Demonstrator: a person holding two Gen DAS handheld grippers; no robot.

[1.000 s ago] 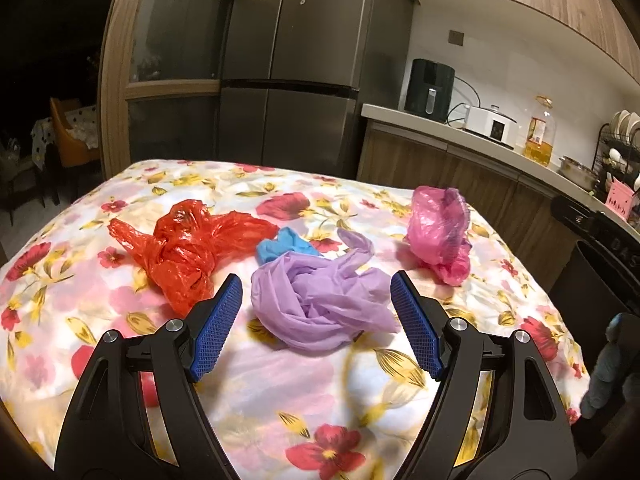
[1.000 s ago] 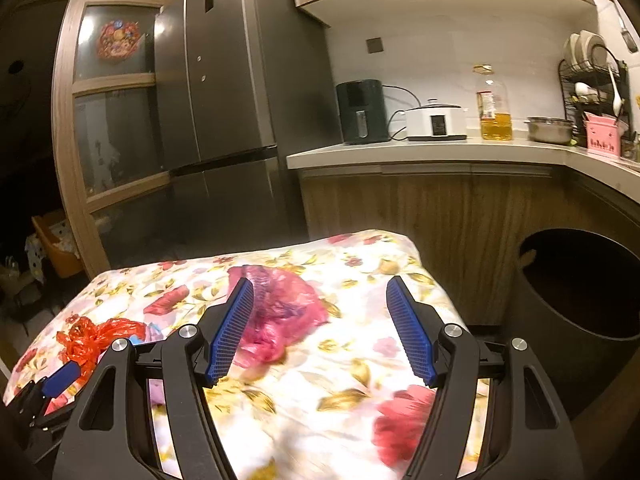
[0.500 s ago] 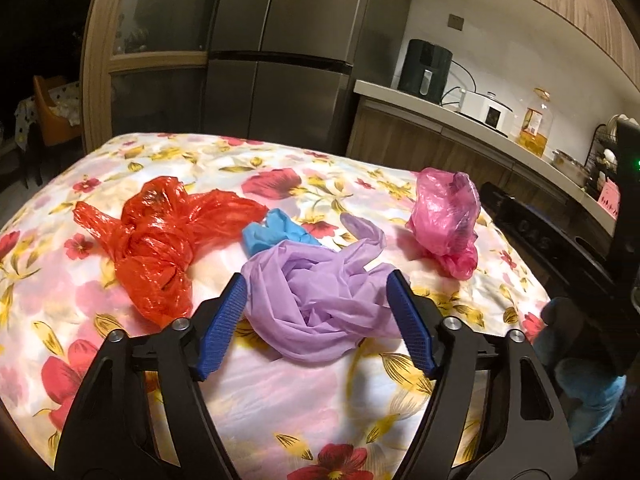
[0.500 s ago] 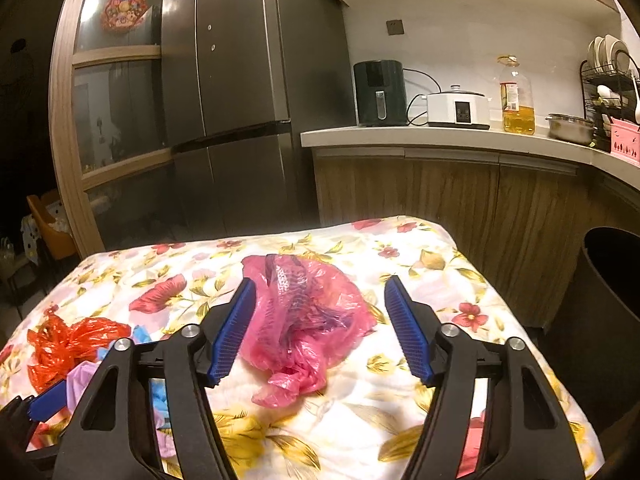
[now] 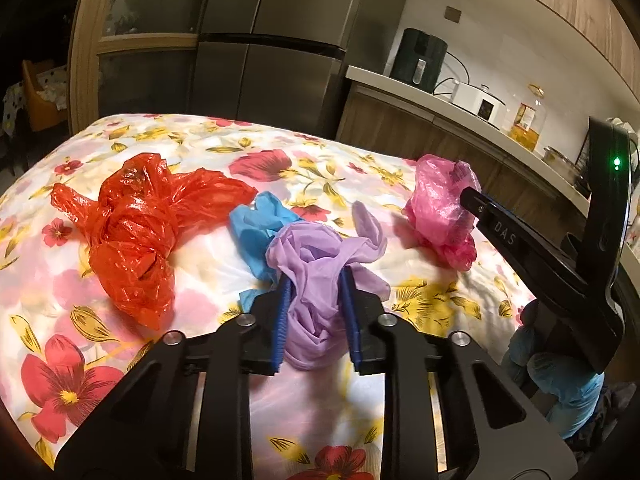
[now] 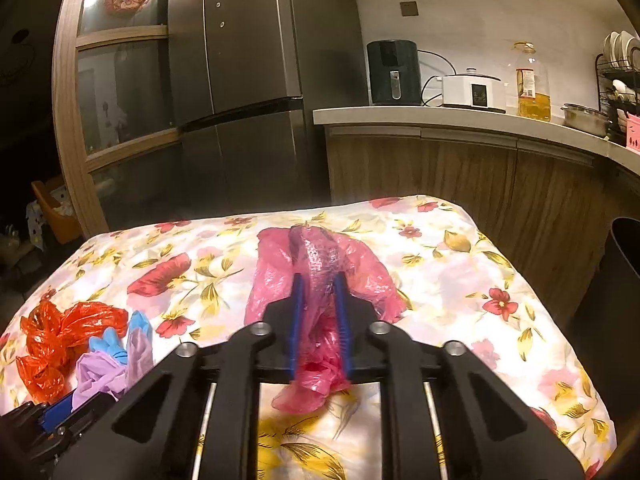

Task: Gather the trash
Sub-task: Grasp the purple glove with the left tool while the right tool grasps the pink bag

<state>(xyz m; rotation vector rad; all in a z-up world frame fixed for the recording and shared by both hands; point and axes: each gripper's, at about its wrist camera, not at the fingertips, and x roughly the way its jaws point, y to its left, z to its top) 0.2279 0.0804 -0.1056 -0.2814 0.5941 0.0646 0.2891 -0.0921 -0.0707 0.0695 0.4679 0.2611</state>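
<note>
On the floral tablecloth (image 5: 208, 276) lie several crumpled plastic bags. My left gripper (image 5: 316, 280) is closing its jaws, and its blue pads pinch the purple bag (image 5: 316, 252). A blue bag (image 5: 256, 224) lies right behind it, and an orange-red bag (image 5: 132, 232) sits to the left. In the right wrist view my right gripper (image 6: 319, 280) is closing too, its pads squeezing the pink bag (image 6: 320, 264) on the tablecloth (image 6: 452, 280). The same pink bag (image 5: 440, 208) shows at the right of the left wrist view, with the right gripper's black body over it.
A dark bin (image 6: 616, 292) stands on the floor past the table's right edge. Behind the table are a steel fridge (image 6: 248, 80) and a counter (image 6: 460, 116) with an air fryer, a cooker, an oil bottle and a dish rack. A gloved hand (image 5: 568, 392) holds the right gripper.
Both grippers went from wide open around their bags to closed on them: the left on the purple bag, the right on the pink one. Both moved forward and down.
</note>
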